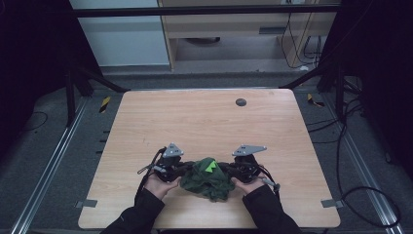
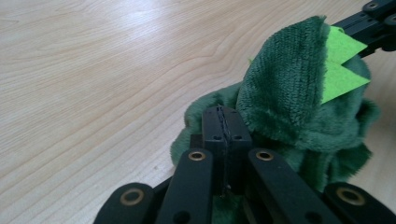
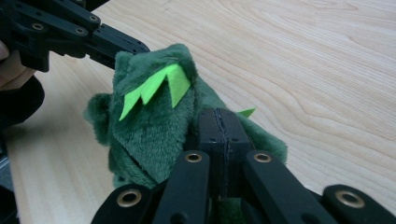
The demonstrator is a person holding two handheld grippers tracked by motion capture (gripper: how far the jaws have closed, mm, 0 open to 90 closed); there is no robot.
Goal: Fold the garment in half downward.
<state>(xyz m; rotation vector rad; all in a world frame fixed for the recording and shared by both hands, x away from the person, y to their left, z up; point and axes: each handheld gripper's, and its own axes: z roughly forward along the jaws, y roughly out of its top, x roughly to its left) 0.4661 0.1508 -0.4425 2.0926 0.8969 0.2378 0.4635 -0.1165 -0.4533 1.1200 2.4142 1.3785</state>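
Observation:
A dark green plush piece with bright green felt spikes lies heaped near the table's front edge. My left gripper sits at its left side and my right gripper at its right, tips pointing into the heap. In the left gripper view the jaws are pressed flat together, with the plush just beyond and under them. The right gripper view shows the same: shut jaws against the plush, no fabric seen between the pads. A flap of plush stands up between the two grippers.
The light wooden table is bare except for a small dark round spot at the far middle. Dark frame rails flank the table; cables lie on the floor to the right.

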